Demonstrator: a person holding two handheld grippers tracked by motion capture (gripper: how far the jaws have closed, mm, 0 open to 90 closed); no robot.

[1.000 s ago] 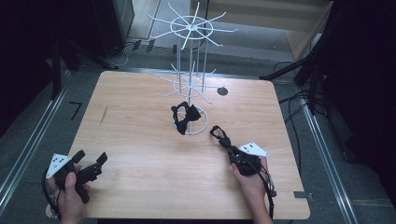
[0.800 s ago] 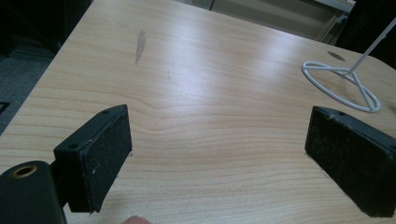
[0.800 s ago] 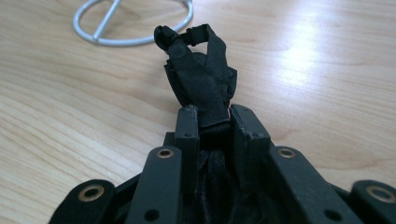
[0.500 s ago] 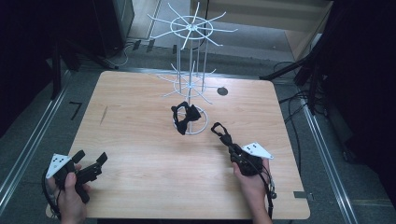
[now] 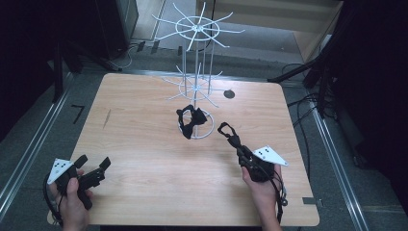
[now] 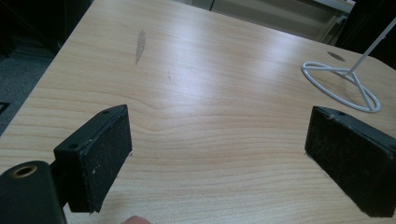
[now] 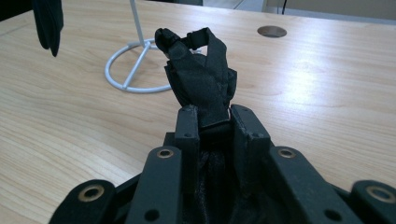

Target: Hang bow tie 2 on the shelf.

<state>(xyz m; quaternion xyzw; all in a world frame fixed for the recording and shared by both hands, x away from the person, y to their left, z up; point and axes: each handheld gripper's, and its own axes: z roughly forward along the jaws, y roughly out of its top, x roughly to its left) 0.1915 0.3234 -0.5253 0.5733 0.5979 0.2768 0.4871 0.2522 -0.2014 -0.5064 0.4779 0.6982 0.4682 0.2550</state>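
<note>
On my left I see the grey floor (image 5: 33, 144) and a metal rail (image 5: 29, 154) running along the edge of the pale wooden surface (image 5: 144, 159), with dark furniture behind it. My left claw (image 5: 94, 168) sits over the near left corner of the surface, its jaws spread wide apart with nothing between them; in the left gripper view only bare wood grain lies between the two black pads (image 6: 109, 149). Toward the middle, a white wire rack (image 5: 197, 86) stands on its ring base (image 5: 202, 130), spokes fanning out at two levels, and a black fabric piece (image 5: 187, 120) hangs from a low spoke just above the base. A round hole (image 5: 229, 94) marks the surface behind the rack. Further right, my right claw (image 5: 239, 147) is clamped on a black strap (image 5: 228, 134), a folded webbing piece with a loop at its far end, held clear of the wood and pointing toward the rack. In the right gripper view the strap (image 7: 201, 79) rises from between the pressed jaws, creased and matte. Cables (image 5: 308, 110) trail on the floor to the right.
</note>
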